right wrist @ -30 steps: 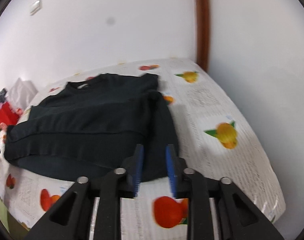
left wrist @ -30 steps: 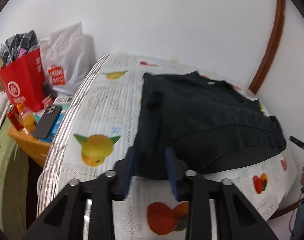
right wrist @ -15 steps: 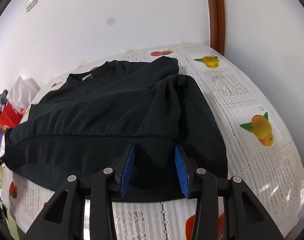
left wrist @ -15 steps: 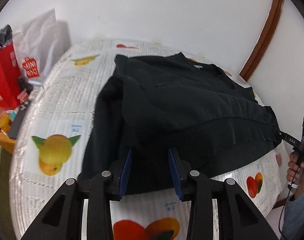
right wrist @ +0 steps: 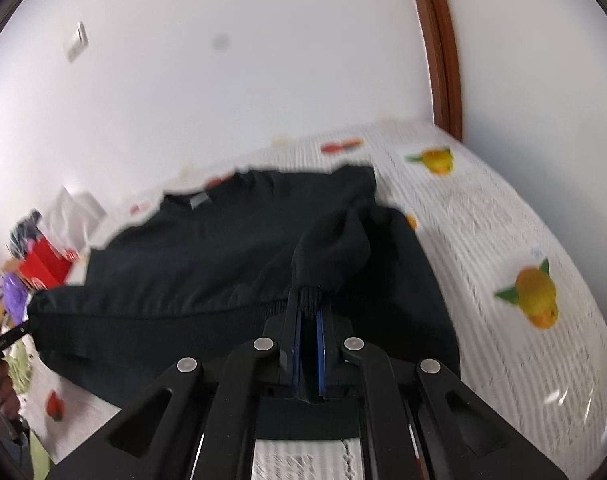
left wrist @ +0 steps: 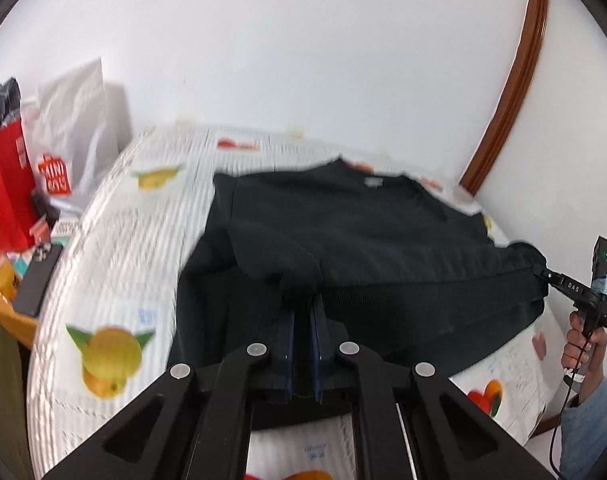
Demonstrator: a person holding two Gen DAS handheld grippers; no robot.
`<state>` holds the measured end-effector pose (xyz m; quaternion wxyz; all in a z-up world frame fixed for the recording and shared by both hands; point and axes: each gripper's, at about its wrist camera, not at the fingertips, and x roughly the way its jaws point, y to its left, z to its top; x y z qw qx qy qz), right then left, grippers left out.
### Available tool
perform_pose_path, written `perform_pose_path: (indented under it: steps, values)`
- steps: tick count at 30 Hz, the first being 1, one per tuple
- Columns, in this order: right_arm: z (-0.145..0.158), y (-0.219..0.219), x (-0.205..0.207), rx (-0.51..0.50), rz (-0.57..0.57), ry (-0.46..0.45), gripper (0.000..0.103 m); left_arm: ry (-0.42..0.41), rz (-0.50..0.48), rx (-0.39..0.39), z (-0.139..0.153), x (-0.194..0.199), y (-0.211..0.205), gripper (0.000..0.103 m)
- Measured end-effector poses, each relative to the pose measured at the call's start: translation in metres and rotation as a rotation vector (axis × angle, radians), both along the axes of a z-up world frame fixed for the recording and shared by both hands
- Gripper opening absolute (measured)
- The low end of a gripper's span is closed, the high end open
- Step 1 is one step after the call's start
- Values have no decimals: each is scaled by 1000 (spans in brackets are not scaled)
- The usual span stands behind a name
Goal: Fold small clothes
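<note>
I have both grippers pinched onto the ribbed hem of the black sweatshirt [left wrist: 367, 240], one near each bottom corner, because the fold I judge I am starting needs both corners carried together so the hem stays straight. My left gripper [left wrist: 302, 308] has its blue pads pressed together on a bunch of the dark knit at the garment's left corner, where the cloth puckers up into a small peak just beyond the tips. My right gripper [right wrist: 309, 304] is pressed together the same way on the right corner, with ribbed fabric visibly squeezed between the pads and a rounded hump of cloth rising behind it. The sweatshirt lies spread on the desk [left wrist: 115, 240], over a white fruit-printed cover, collar and label pointing toward the wall, so the hem sits nearest me and is easiest to reach. In the left view my right hand [left wrist: 583, 348] shows at the far corner of the hem, which lifts slightly there. Shopping bags [left wrist: 59, 152] and a phone [left wrist: 37, 280] sit off the desk's left side, well apart from the garment. I judge the hem should go up and away toward the collar; a thin pinch on knit could slip.
</note>
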<state>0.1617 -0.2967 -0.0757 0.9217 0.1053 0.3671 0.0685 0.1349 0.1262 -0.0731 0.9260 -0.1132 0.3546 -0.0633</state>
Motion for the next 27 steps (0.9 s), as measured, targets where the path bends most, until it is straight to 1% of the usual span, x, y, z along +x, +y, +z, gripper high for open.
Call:
perform_pose_path:
  steps: [3, 6, 9, 12, 15, 18, 21, 23, 25, 26, 27]
  values:
    - [15, 0, 9, 12, -3, -46, 6, -29, 16, -9, 14, 13, 4, 7]
    - [21, 0, 25, 23, -5, -74, 6, -38, 23, 15, 18, 33, 4, 7]
    - [17, 0, 45, 35, -17, -74, 6, -16, 35, 30, 15, 58, 4, 7]
    - [5, 2, 68, 26, -24, -48, 6, 13, 47, 58, 5, 77, 4, 7]
    - [-11, 5, 86, -12, -32, -16, 6, 48, 57, 82, -10, 94, 5, 7]
    - [-32, 5, 103, -46, -45, 45, 6, 85, 63, 68, -25, 105, 9, 8]
    - [-43, 4, 109, -65, -47, 79, 6, 110, 64, 69, -34, 109, 10, 11]
    - [-41, 7, 107, -101, -38, 82, 8, 116, 59, 65, -34, 108, 10, 11]
    - [-33, 12, 101, -161, -27, 88, 15, 118, 45, 57, -31, 105, 10, 12]
    - [-28, 14, 96, -184, -22, 80, 17, 122, 44, 62, -29, 101, 10, 15]
    - [-21, 17, 88, -212, -21, 66, 22, 122, 43, 69, -27, 98, 10, 16]
